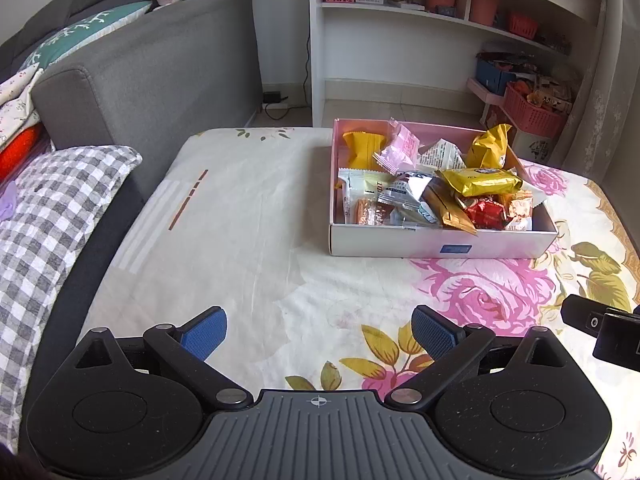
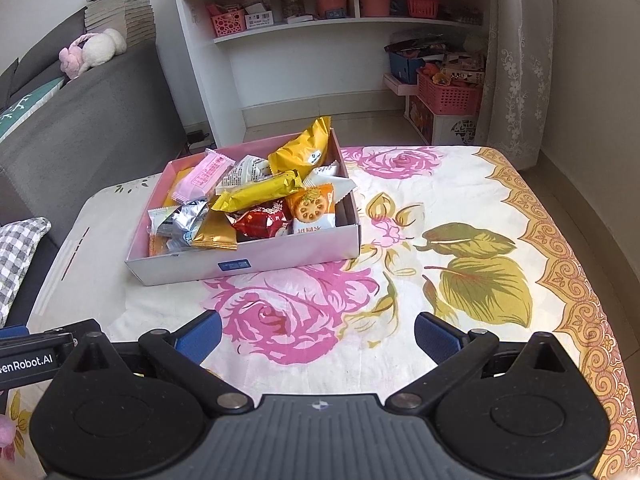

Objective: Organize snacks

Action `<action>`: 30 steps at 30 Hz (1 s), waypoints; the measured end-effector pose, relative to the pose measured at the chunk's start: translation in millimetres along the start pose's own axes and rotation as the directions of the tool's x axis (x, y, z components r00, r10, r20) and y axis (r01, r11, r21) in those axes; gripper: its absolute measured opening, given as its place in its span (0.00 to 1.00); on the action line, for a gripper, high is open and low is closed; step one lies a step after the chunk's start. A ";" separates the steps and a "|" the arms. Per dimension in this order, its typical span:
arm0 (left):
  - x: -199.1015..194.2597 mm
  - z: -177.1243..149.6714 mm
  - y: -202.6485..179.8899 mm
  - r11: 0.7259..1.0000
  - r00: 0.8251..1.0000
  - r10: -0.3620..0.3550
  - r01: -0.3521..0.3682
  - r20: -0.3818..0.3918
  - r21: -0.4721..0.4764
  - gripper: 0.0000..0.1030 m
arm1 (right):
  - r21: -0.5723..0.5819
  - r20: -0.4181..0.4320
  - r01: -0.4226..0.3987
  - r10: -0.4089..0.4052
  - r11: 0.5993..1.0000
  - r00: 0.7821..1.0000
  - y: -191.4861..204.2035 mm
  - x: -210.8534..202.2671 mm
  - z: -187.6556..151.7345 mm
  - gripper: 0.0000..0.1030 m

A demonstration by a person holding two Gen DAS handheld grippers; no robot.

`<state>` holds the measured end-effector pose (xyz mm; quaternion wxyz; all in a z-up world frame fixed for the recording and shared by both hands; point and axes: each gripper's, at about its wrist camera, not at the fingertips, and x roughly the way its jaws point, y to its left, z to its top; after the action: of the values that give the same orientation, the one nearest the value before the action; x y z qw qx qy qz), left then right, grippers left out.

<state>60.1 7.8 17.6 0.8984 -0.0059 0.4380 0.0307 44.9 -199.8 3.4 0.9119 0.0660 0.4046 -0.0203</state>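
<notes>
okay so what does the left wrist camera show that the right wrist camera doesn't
Only the left wrist view shows the orange cushion by the sofa and the whole checked pillow. Only the right wrist view shows the stack of books, the lace curtain and the orange biscuit packet. Both show the pink box of snacks on the floral cloth, the shelves, the plush toy, and open, empty grippers.

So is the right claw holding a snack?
No, the right claw is open and empty; the snacks lie in the box.
</notes>
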 end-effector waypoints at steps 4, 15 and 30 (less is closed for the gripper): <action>-0.7 -0.4 -1.7 1.000 1.000 -0.010 0.010 -0.007 0.008 0.97 | -0.007 -0.007 -0.001 0.001 1.000 1.000 1.3 1.1 -0.5 0.93; 0.3 -1.1 -3.5 1.000 0.999 -0.021 0.021 -0.024 0.008 0.97 | -0.019 -0.013 -0.003 0.003 1.000 1.000 4.9 1.6 -1.0 0.93; -0.6 -0.8 -5.6 1.000 0.999 -0.025 0.025 -0.022 0.012 0.97 | -0.019 -0.019 0.001 -0.001 1.000 1.000 5.7 2.1 -1.7 0.93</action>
<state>59.5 2.2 17.5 0.8939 -0.0061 0.4478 0.0169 45.6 -193.9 1.3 0.9086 0.0575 0.4133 -0.0163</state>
